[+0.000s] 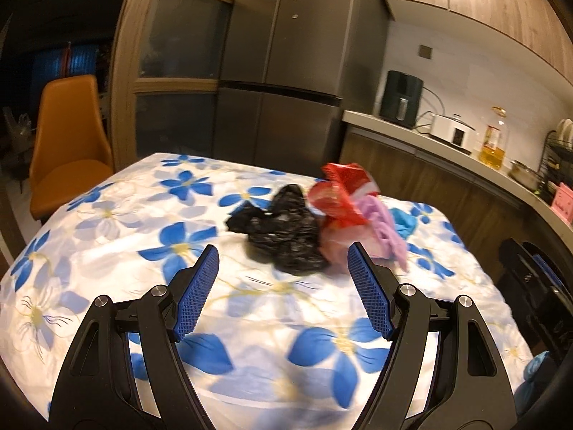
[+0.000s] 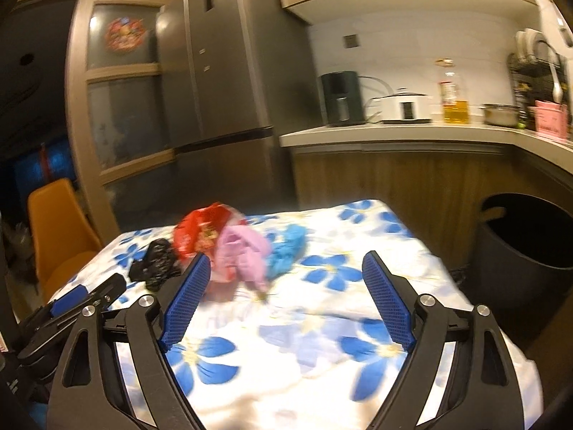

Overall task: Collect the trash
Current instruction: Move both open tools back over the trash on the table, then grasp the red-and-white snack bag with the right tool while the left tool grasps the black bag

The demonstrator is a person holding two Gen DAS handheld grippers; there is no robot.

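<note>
Crumpled plastic bags lie heaped toward the far edge of a table draped in a blue-flowered cloth (image 1: 107, 251): a black bag (image 1: 283, 233), a red printed bag (image 1: 340, 197), a pink one (image 1: 383, 229) and a blue one (image 1: 403, 224), all touching; the left gripper (image 1: 283, 261) and right gripper (image 2: 286, 272) both gape empty, short of the pile, with a dark bin (image 2: 530, 247) beside the table's right edge

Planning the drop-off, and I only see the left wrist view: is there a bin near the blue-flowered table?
Observer: Yes, a dark round open-topped bin stands on the floor right of the table, by the wooden counter cabinets.
Operator: Is the right gripper holding anything?
Observer: No, it is open and empty.
Operator: And the blue thing behind the crumpled pink plastic bag?
Observer: A crumpled blue plastic bag, lying on the pink bag's bin side.
</note>
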